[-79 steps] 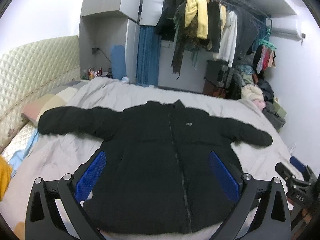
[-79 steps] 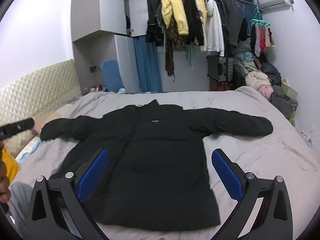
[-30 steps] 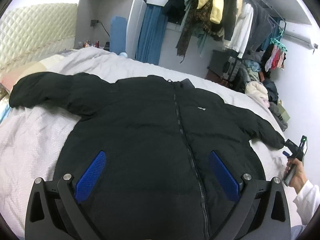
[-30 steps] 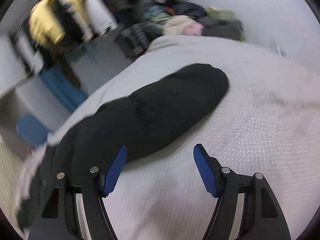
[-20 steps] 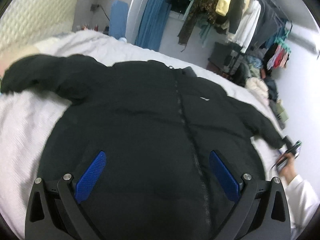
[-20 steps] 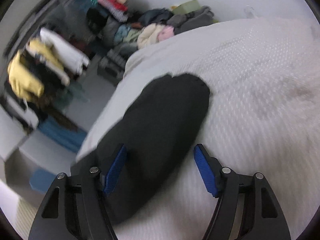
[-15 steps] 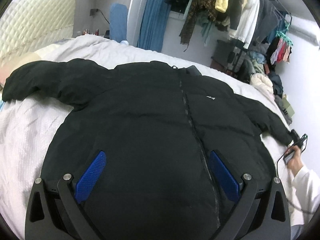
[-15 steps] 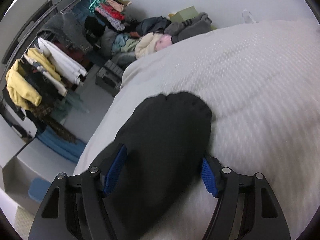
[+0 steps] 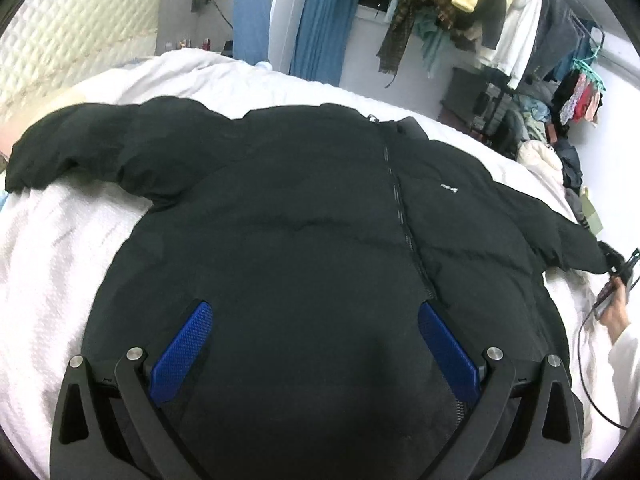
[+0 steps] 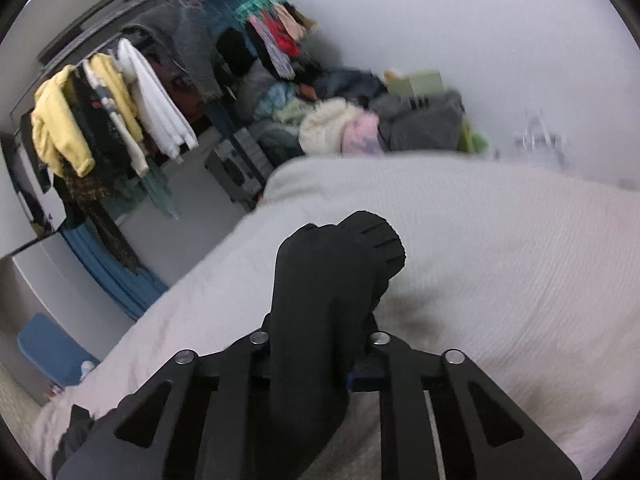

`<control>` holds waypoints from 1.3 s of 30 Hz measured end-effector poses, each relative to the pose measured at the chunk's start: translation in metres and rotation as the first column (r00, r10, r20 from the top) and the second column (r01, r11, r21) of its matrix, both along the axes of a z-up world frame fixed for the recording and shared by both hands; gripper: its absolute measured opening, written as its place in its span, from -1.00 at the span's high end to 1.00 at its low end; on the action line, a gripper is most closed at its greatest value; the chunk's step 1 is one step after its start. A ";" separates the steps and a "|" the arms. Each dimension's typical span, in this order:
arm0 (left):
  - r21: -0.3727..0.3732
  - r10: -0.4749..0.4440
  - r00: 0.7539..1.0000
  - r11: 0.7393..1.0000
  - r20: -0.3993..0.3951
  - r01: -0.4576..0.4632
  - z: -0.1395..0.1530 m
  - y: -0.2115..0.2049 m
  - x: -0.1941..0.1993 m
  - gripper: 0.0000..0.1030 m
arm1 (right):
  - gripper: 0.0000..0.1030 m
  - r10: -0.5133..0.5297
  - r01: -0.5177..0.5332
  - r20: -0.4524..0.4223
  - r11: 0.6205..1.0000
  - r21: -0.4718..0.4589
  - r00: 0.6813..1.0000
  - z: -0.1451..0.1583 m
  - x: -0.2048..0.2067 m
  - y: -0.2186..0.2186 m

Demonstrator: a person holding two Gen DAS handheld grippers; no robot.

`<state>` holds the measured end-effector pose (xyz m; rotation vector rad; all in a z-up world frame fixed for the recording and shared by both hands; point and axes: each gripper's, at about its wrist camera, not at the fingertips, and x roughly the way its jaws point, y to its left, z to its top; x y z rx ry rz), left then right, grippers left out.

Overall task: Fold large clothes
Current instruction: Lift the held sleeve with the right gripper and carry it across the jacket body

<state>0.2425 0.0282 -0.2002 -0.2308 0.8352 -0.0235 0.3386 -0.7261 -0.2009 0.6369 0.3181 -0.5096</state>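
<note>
The right claw (image 10: 320,344) is clenched on the cuff end of the jacket's sleeve (image 10: 332,280); its jaws have just been closing, and the black cloth is bunched between them. Only the tip of the sleeve is held, so the puffy fabric could be squeezed out of the jaws if it is pulled hard, and the weight of the padded sleeve could drag it free once it is lifted. A pull on the sleeve alone could also shift the whole jacket (image 9: 320,240) across the bed (image 9: 48,264) and spoil its flat, spread-out lie, since the body is not pinned by anything. The padding may spring back, so a fold may not stay put.

The left claw (image 9: 316,344) is released, its blue pads (image 9: 180,348) spread wide with nothing pressed between them. In the left wrist view the jacket is seen filling the middle of the frame, zip up, its lower body lying just beyond and between the open pads; whether it is touched cannot be told. One sleeve reaches to the upper left of the frame, and the other runs to the right edge, where the right claw and the hand (image 9: 614,312) carrying it are seen.
</note>
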 end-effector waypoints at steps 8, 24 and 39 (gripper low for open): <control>0.185 0.026 1.000 0.982 0.002 -0.026 0.010 -0.003 -0.009 -1.00 | 0.86 -0.013 0.009 -0.029 0.991 -0.133 0.999 0.095 -0.010 0.021; 0.224 -0.029 0.988 0.974 0.151 -0.005 0.046 0.011 -0.055 -1.00 | 0.84 0.200 -0.171 0.037 0.908 -0.383 0.979 0.281 -0.028 0.187; 0.284 -0.074 0.970 0.959 0.230 0.006 0.070 0.049 -0.067 -1.00 | 0.81 0.493 -0.437 -0.092 0.650 -0.621 0.865 0.357 0.034 0.493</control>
